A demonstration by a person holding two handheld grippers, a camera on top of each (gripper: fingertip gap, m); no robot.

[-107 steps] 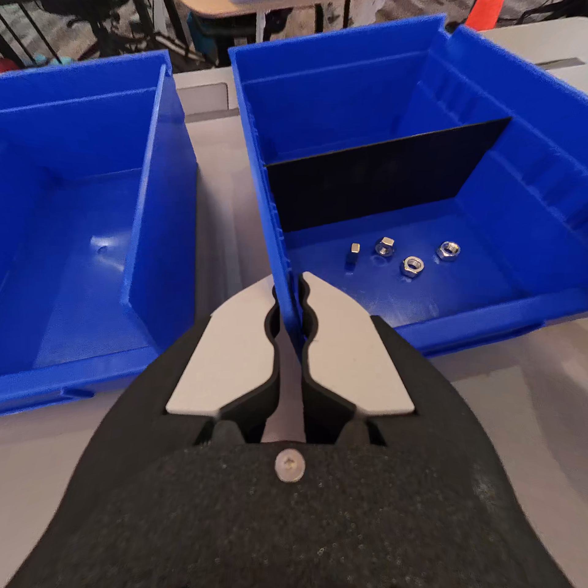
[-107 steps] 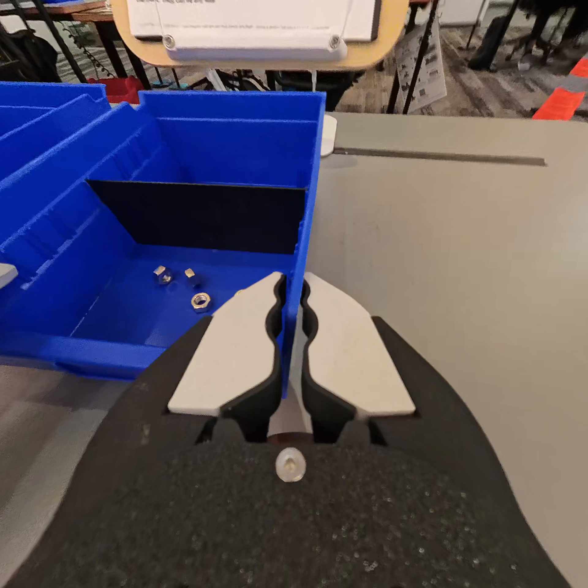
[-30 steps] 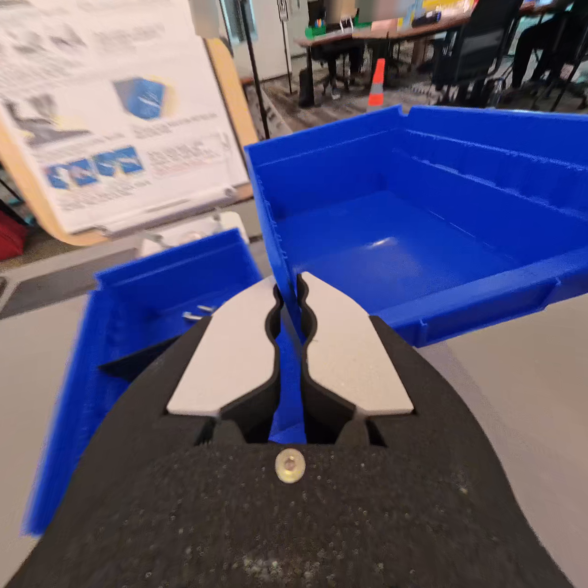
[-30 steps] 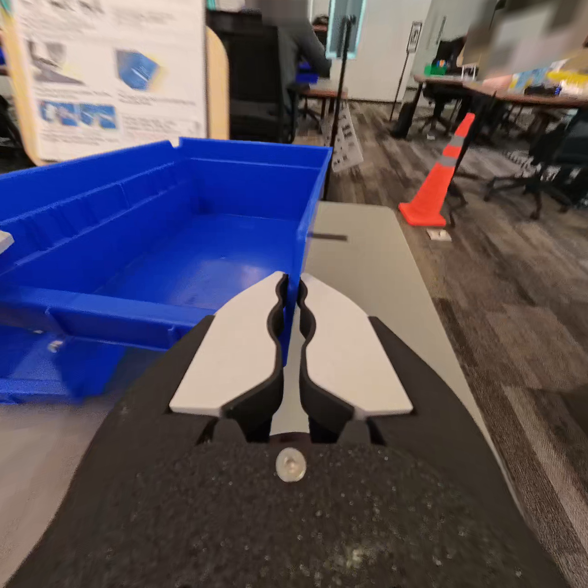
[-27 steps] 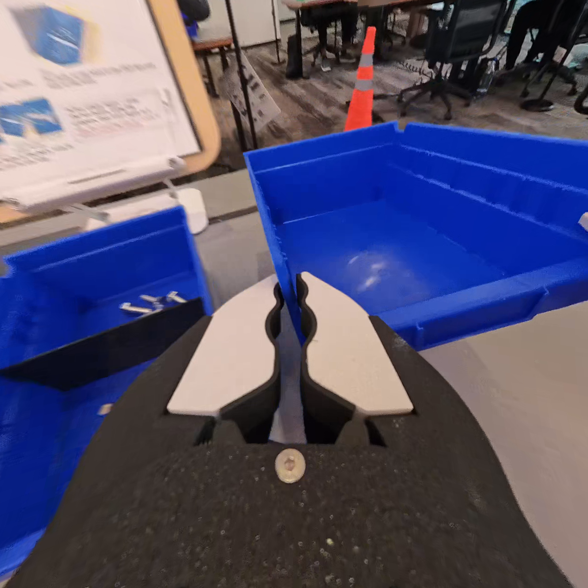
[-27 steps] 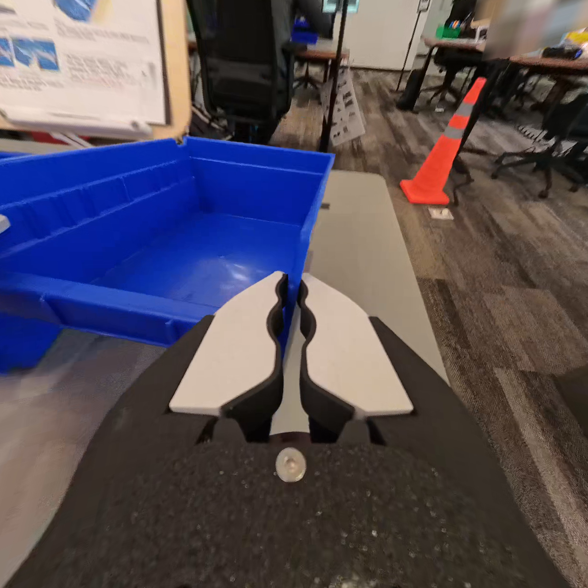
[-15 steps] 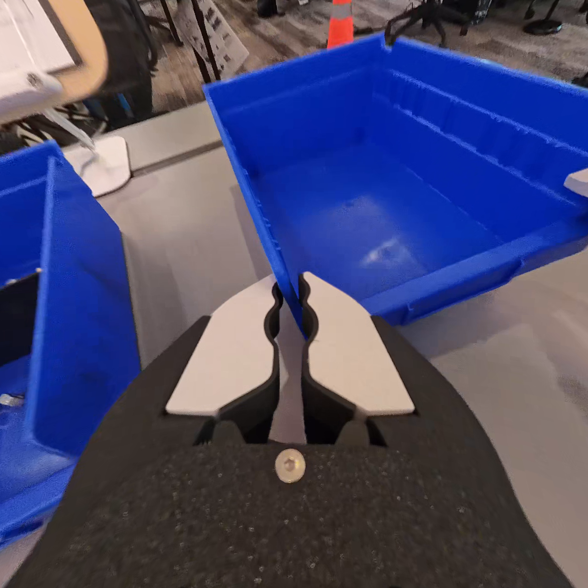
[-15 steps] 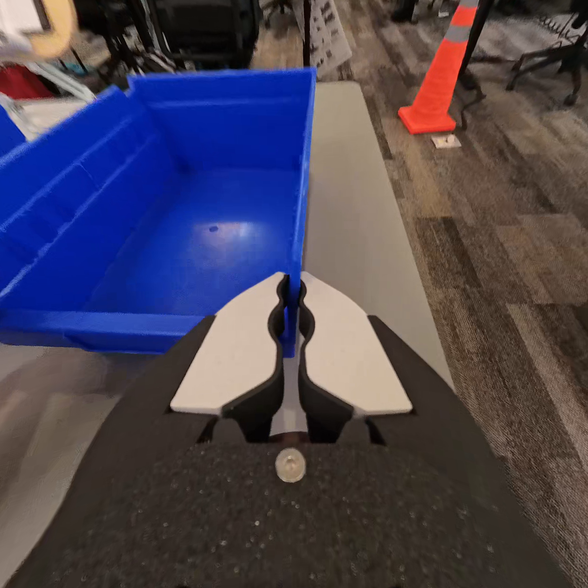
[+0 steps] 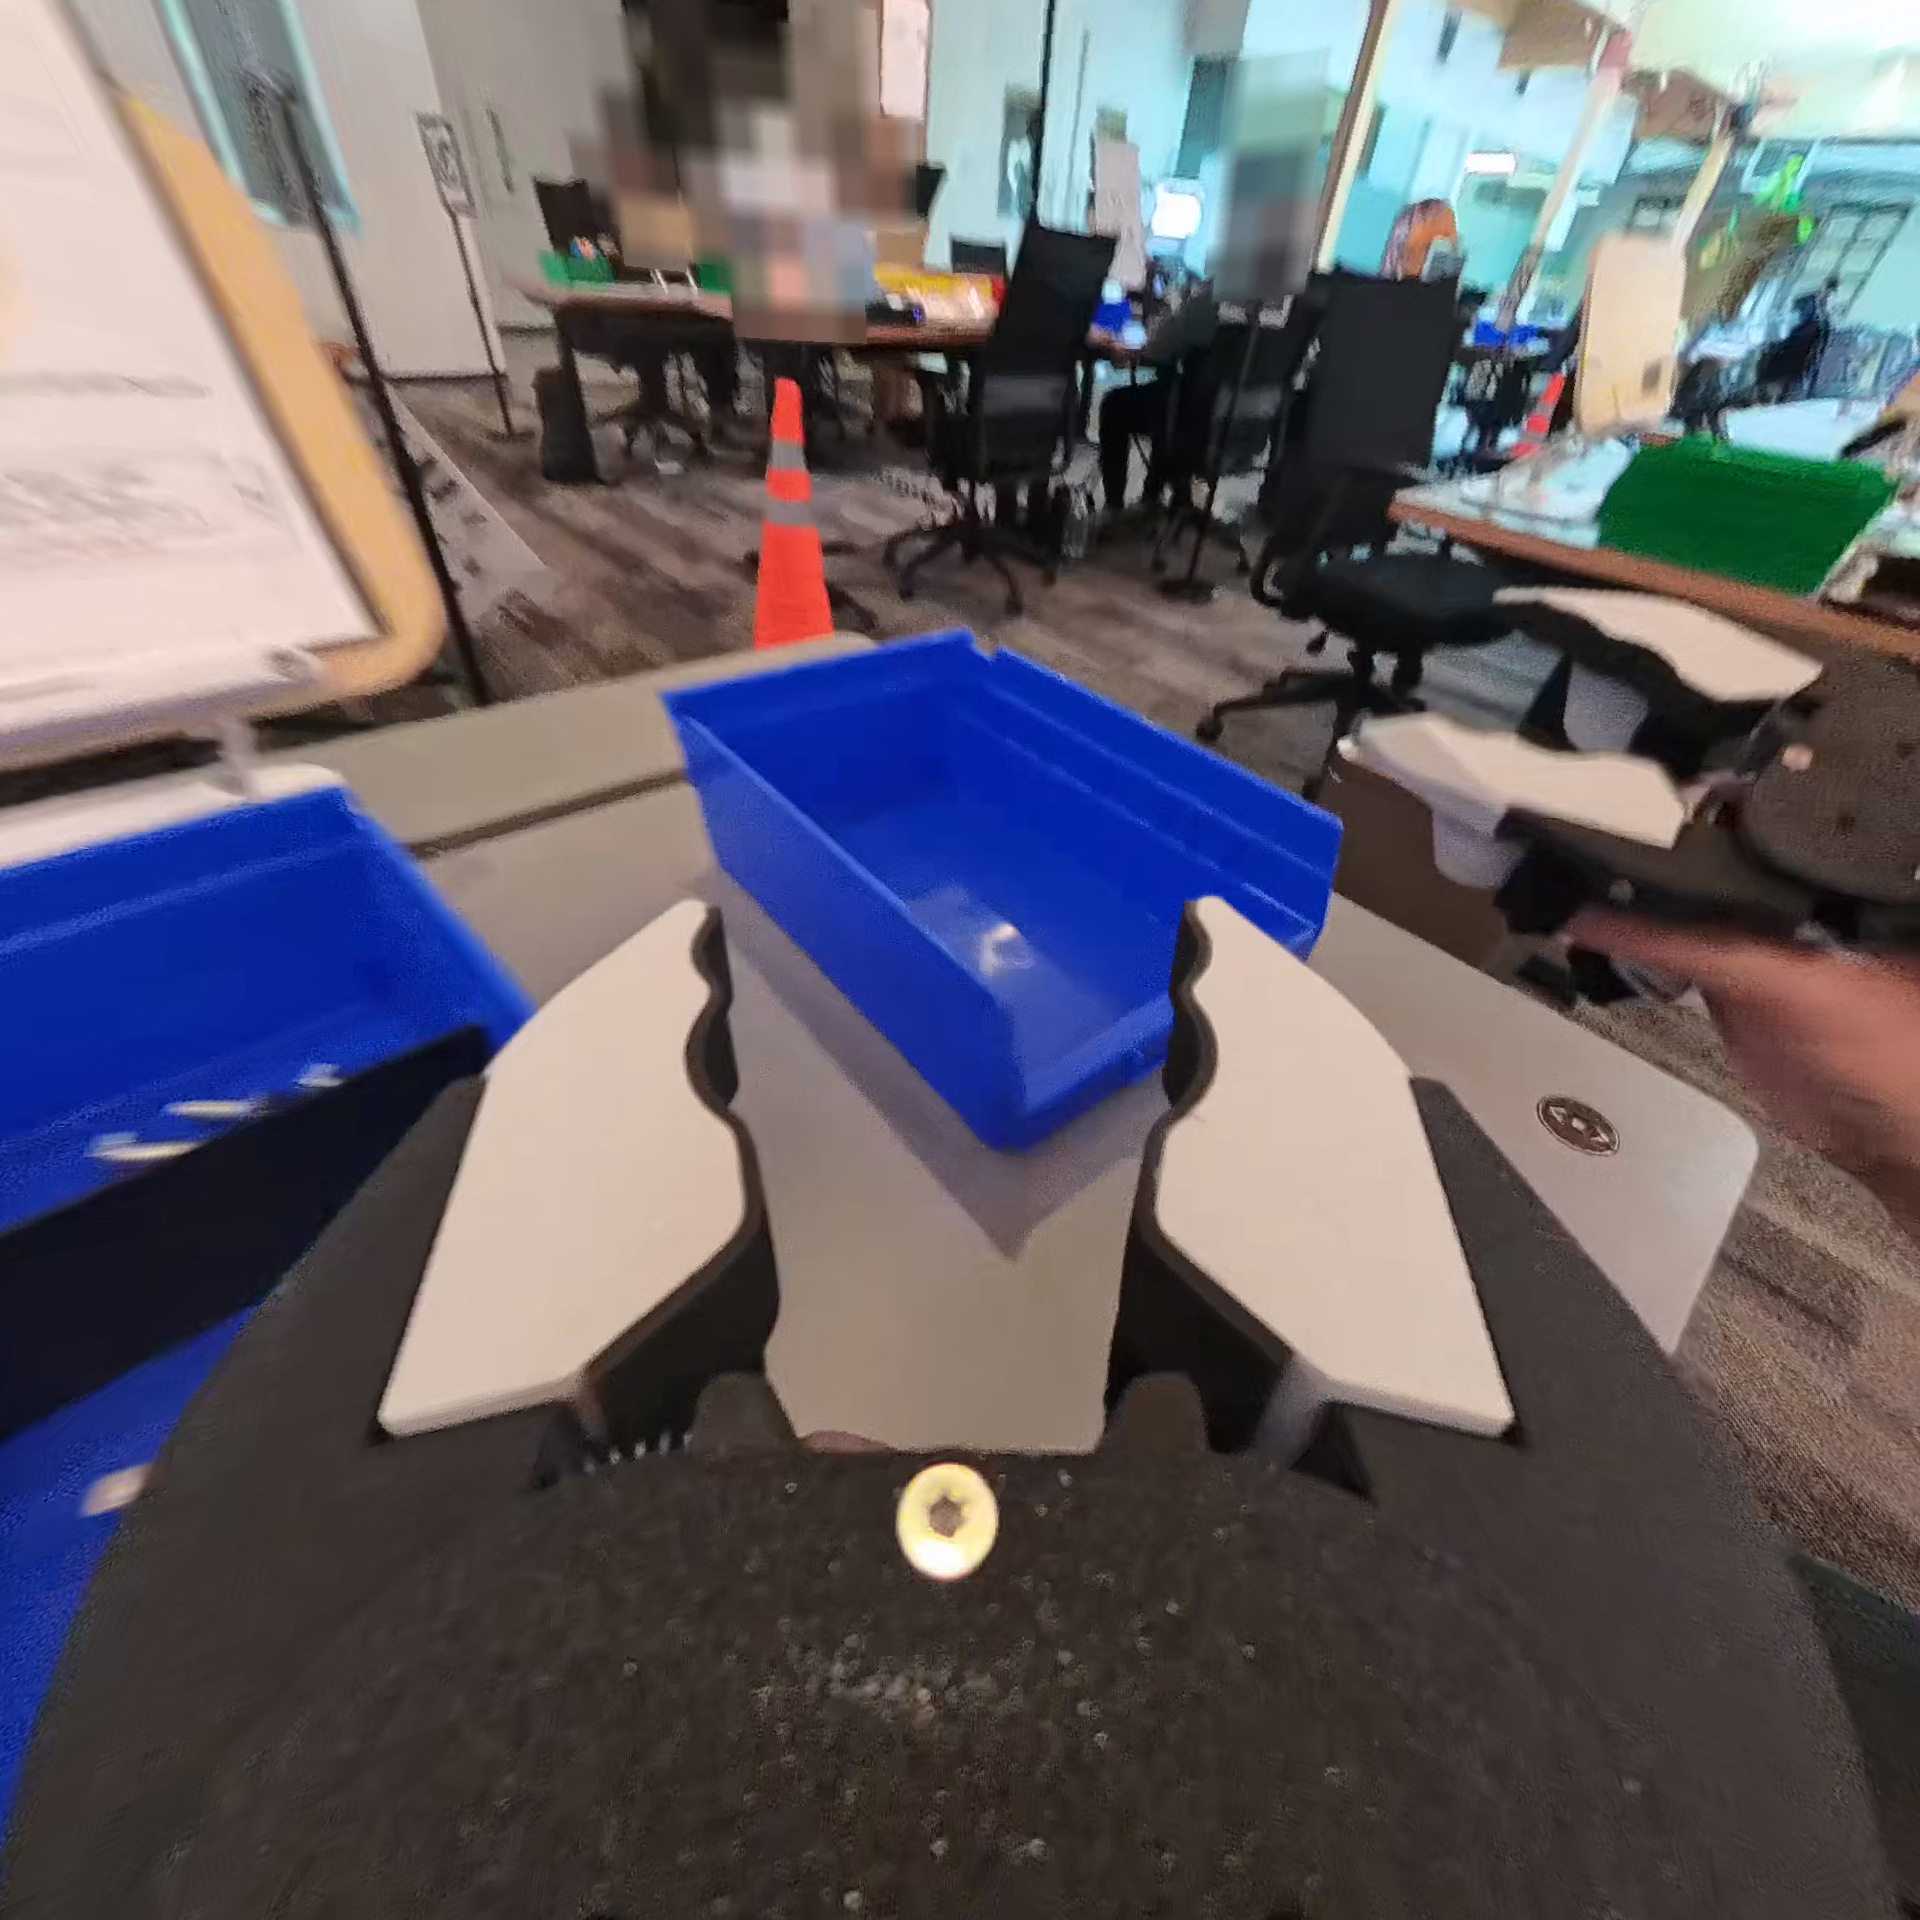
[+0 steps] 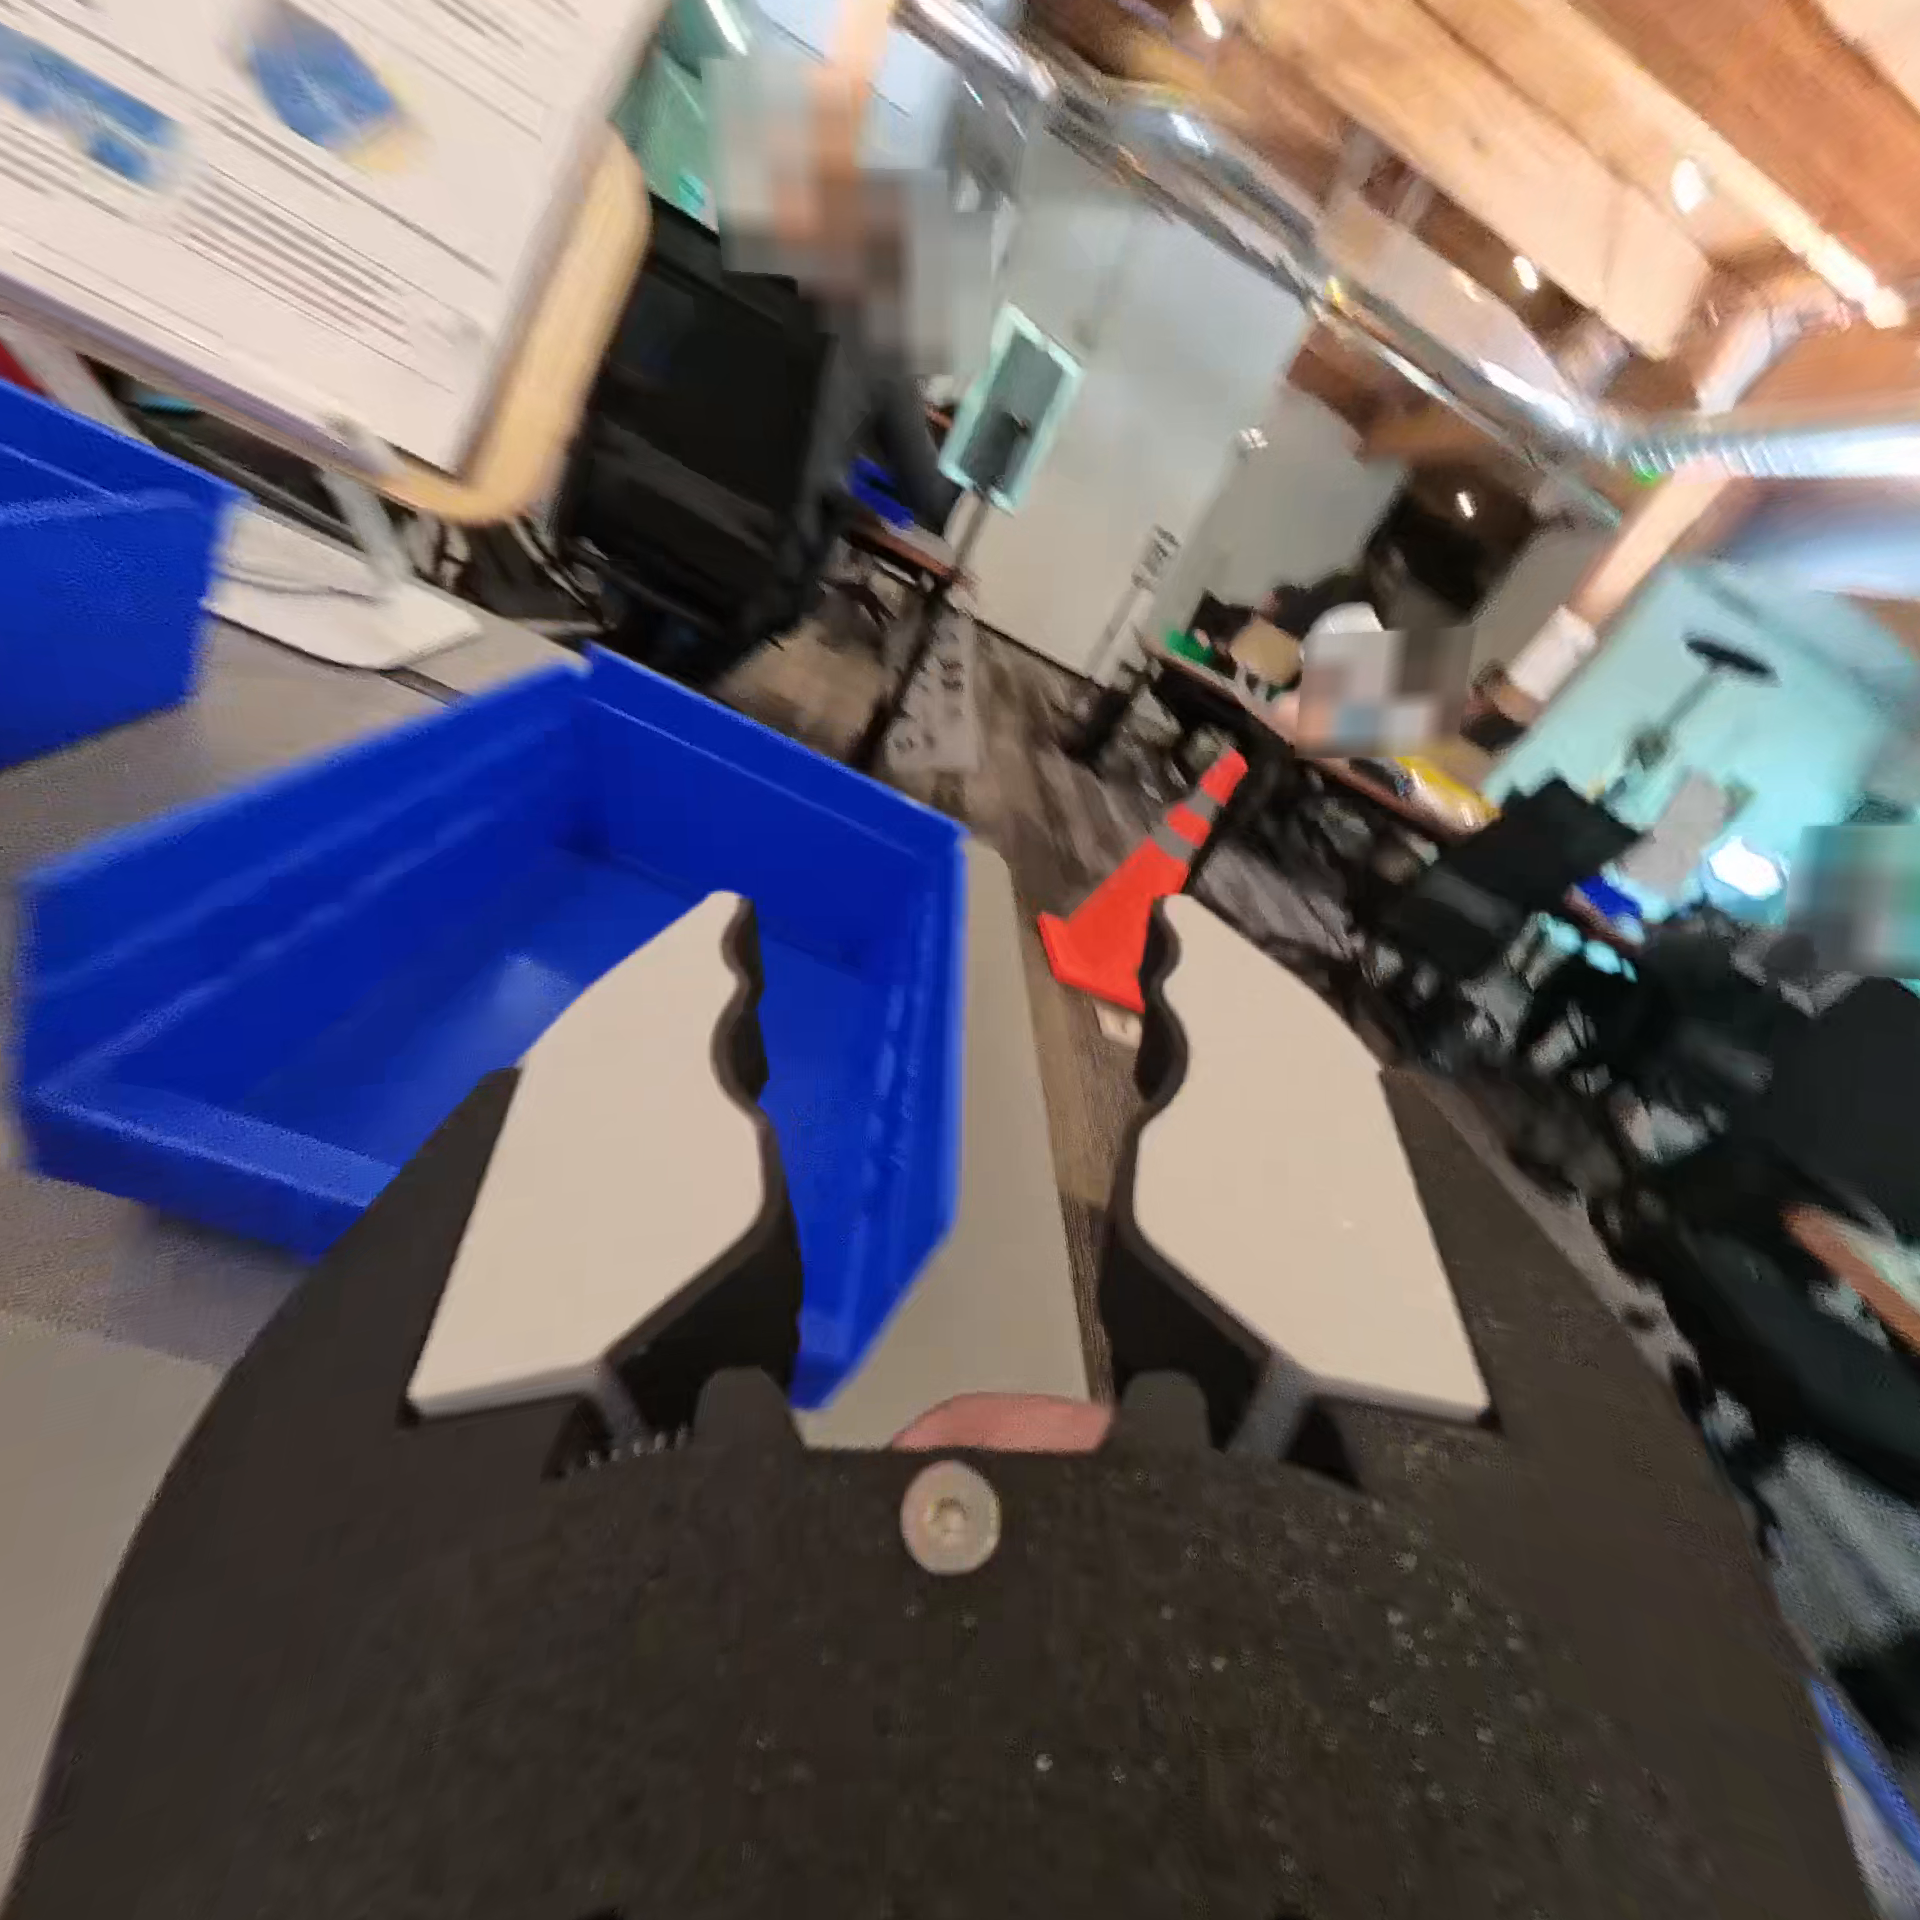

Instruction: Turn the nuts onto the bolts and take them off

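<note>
Left claw (image 9: 951,925): jaws wide apart, nothing between them, held above the bench (image 9: 914,1299) and aimed at the empty blue bin (image 9: 997,894). Right claw (image 10: 951,914): also spread, empty, tilted, looking past that same bin's right wall toward the floor; it also shows at the right edge of the left view, off to the side of the bin.

Empty bin sits at an angle near the bench's right end, touching neither claw. My read: parked there as a drop spot, out of the working lane.

Task parts: bolts (image 9: 218,1112) are blurred silver streaks in the divided blue bin (image 9: 208,935) on the left, behind its black divider (image 9: 239,1174). Nuts aren't visible now; can't say where they lie. No threading begun, as far as the scene shows.

Room:
- Open grey bench between the two bins, good lane for the left claw to swing over.
- Empty bin's right wall runs close to the bench edge; orange cone (image 10: 1132,894) and floor lie beyond. Little margin for the right claw there.
- Divider and bin walls will crowd any reach for the bolts.
</note>
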